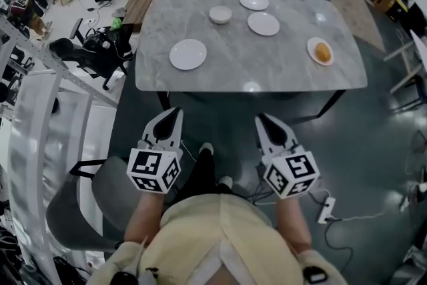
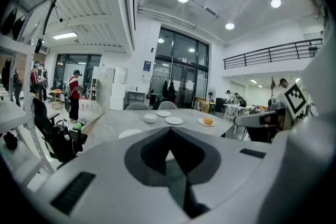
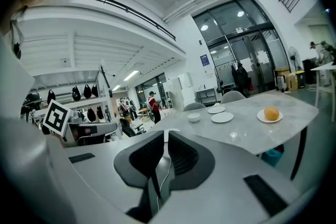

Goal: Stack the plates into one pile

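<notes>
Since no plate lies on another yet, stacking has not begun: the left hand-held gripper and the right hand-held gripper are both clenched on nothing, short of the bench at its 6 o'clock edge. A near plate sits at 8 o'clock, a far plate at 12 and a middle plate just beside it. The bowl at 11 and the orange food on the 4 o'clock plate may complicate the pile.

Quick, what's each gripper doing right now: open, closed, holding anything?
Left gripper: closed, holding nothing.
Right gripper: closed, holding nothing.
</notes>
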